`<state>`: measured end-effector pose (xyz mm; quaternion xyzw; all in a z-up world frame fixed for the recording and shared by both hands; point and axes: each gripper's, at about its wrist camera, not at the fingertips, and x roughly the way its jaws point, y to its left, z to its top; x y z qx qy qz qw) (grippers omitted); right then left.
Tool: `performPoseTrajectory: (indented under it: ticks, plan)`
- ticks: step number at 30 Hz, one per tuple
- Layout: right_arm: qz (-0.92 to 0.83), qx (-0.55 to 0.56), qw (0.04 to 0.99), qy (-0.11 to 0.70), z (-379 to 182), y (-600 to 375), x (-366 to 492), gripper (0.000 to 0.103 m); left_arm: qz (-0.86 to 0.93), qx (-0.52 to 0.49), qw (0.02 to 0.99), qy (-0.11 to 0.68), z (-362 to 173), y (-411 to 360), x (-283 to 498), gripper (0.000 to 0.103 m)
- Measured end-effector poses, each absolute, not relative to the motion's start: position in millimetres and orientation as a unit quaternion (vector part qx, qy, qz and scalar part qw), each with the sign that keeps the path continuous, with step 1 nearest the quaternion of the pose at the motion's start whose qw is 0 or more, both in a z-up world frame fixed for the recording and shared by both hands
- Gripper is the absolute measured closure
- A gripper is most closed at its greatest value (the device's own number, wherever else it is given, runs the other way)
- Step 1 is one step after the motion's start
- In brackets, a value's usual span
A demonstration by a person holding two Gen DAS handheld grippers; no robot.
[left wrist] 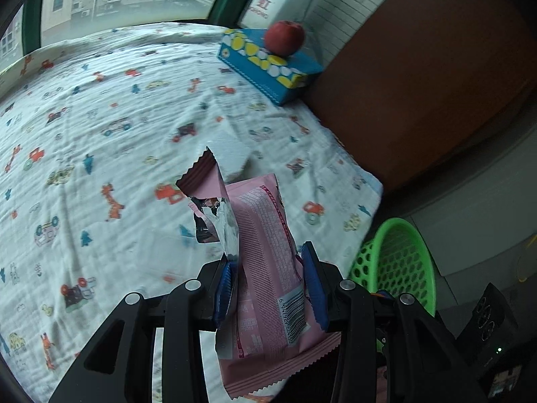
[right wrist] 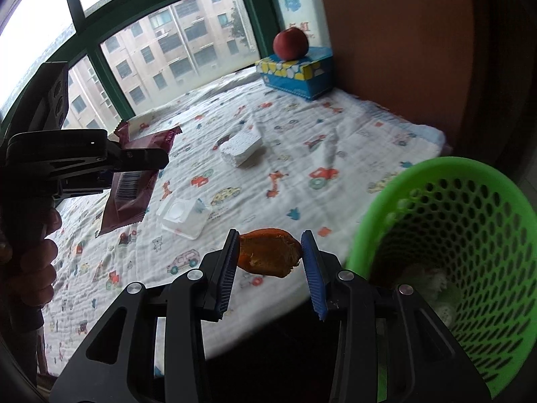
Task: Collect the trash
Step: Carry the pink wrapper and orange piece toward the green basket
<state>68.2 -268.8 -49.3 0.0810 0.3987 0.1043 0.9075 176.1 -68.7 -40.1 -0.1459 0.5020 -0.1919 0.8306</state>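
Left tongs (left wrist: 268, 278) clamped the wrapper (left wrist: 265, 268); right tongs (right wrist: 270, 262) pinched the peel (right wrist: 268, 252) near the basket (right wrist: 470, 235). Light grip risked dropping it onto the bed's edge.

- Green-framed window (right wrist: 174, 43) facing apartment blocks, grey daylight.
- Cartoon-print sheet (left wrist: 117, 127) covers the bed.
- Brown panel (left wrist: 419, 67), possibly a wardrobe side.
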Motion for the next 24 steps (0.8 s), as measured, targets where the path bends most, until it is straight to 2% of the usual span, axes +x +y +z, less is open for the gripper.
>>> performPoseTrajectory:
  ticks: [9, 24]
  plan:
    - [0.05, 0.091, 0.92, 0.377, -32, -324, 38, 0.065, -0.246, -0.118, 0.823, 0.498, -22, -134, 165, 0.065]
    - [-0.02, 0.11, 0.917, 0.383, -41, -388, 9, 0.065, -0.303, -0.07, 0.805, 0.505, -19, -222, 149, 0.065]
